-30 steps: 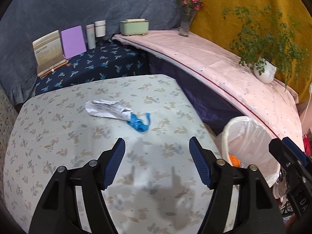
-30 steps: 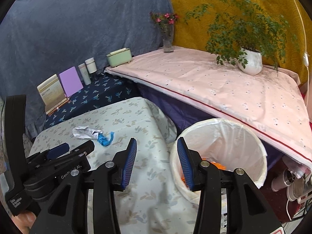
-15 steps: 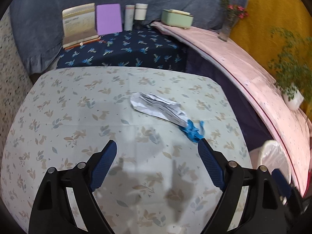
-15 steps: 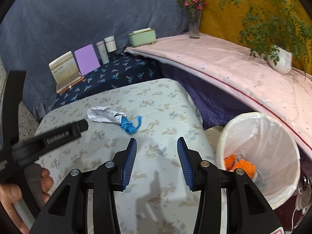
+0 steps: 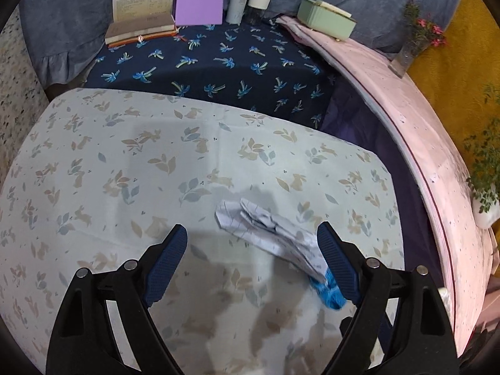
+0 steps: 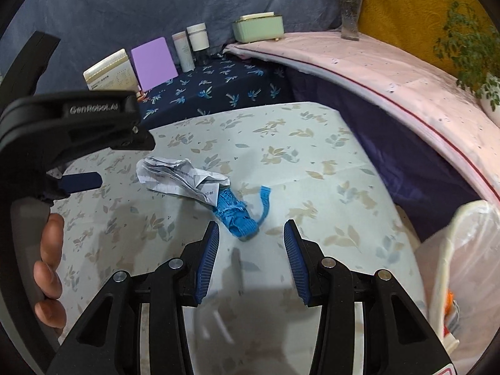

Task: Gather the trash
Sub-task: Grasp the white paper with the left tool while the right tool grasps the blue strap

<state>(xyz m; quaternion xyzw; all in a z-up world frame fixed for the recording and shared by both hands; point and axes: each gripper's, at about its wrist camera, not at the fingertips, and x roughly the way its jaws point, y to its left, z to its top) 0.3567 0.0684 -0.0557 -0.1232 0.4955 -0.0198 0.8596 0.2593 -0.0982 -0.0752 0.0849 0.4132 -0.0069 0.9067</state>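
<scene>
A crumpled white paper lies on the floral tablecloth with a blue crumpled scrap touching its right end. My left gripper is open and empty, low over the cloth, with the paper between its fingers near the right finger. In the right wrist view the paper and the blue scrap lie just ahead of my right gripper, which is open and empty. The left gripper shows at the left there.
A white-lined trash bin with orange trash inside stands off the table's right edge. Behind are a dark blue cloth with books, bottles and a green box, and a pink-covered ledge with plants.
Both grippers have moved forward and down toward the paper and blue scrap. The left gripper now straddles the paper; the right has swung left away from the bin.
</scene>
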